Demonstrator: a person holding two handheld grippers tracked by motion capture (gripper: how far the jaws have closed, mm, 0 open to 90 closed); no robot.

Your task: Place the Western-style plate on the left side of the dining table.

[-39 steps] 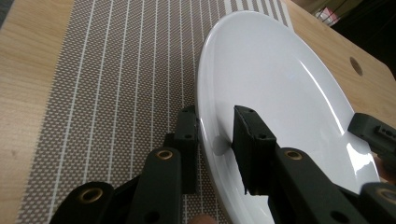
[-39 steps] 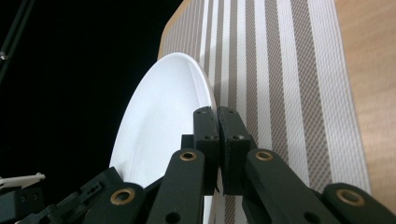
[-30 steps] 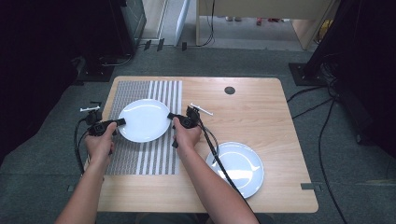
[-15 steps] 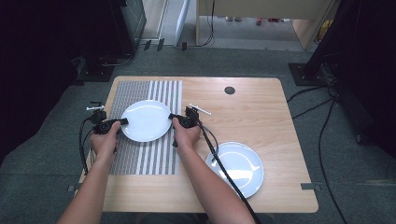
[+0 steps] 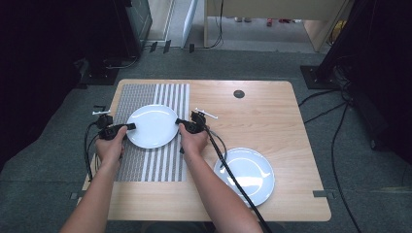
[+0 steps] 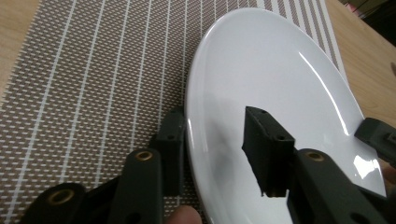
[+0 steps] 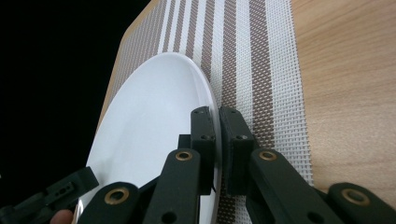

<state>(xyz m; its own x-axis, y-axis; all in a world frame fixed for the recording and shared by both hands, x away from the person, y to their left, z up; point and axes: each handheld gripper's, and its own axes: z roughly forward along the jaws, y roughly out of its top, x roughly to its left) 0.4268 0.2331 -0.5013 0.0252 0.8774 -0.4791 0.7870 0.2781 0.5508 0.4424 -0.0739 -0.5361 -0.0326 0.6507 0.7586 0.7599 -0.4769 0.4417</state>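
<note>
A white plate [image 5: 152, 125] lies on the striped placemat [image 5: 145, 160] at the table's left half. My left gripper [image 5: 128, 127] is at the plate's left rim. In the left gripper view its jaws have just been opening: the left gripper [image 6: 217, 140] straddles the plate [image 6: 280, 79], one pad under the rim and the other lifted clear above it. My right gripper [image 5: 180, 123] is at the plate's right rim. In the right gripper view the right gripper [image 7: 217, 126] is shut on the plate's [image 7: 149, 116] thin edge.
A second white plate [image 5: 245, 174] sits at the front right, with the right gripper's cable [image 5: 233, 179] running across it. A round black grommet [image 5: 238, 93] is set in the wooden table [image 5: 272, 121] near its far edge.
The left gripper's jaws have parted at the plate's left rim. Both hands and the plate stay where they were.
</note>
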